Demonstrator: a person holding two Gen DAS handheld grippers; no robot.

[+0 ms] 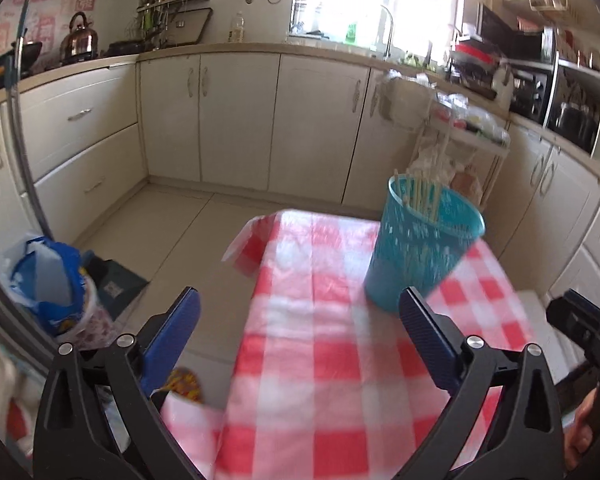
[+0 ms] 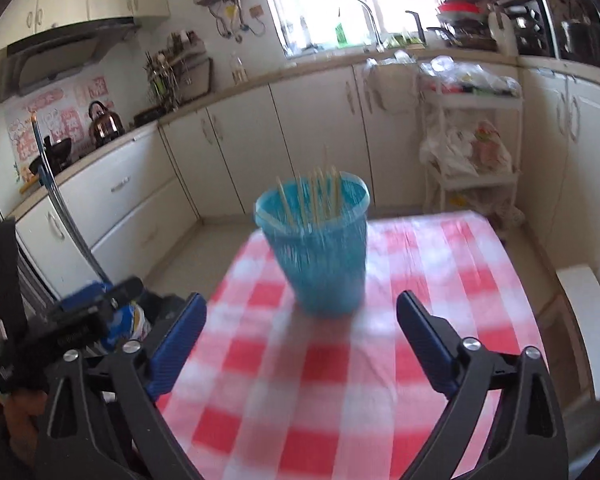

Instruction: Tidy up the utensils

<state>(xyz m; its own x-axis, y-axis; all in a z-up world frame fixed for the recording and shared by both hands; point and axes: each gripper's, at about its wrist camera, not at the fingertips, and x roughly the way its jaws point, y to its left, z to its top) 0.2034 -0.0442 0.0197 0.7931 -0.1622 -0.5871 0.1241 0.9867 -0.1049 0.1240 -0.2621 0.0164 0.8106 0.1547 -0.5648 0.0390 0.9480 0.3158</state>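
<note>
A teal perforated cup (image 1: 420,246) stands upright on the red-and-white checked tablecloth (image 1: 332,360) and holds several wooden chopsticks (image 1: 420,192). It also shows in the right wrist view (image 2: 320,244), with the chopsticks (image 2: 320,196) sticking out of the top. My left gripper (image 1: 300,312) is open and empty, above the table's left part, with the cup just beyond its right finger. My right gripper (image 2: 302,314) is open and empty, with the cup straight ahead between its fingers. Both views are blurred by motion.
The small table's far and left edges (image 1: 260,232) drop to the tiled floor. A bin with a blue bag (image 1: 56,280) stands at the floor's left. A white trolley (image 2: 472,140) with bags stands beyond the table. Kitchen cabinets run around the room.
</note>
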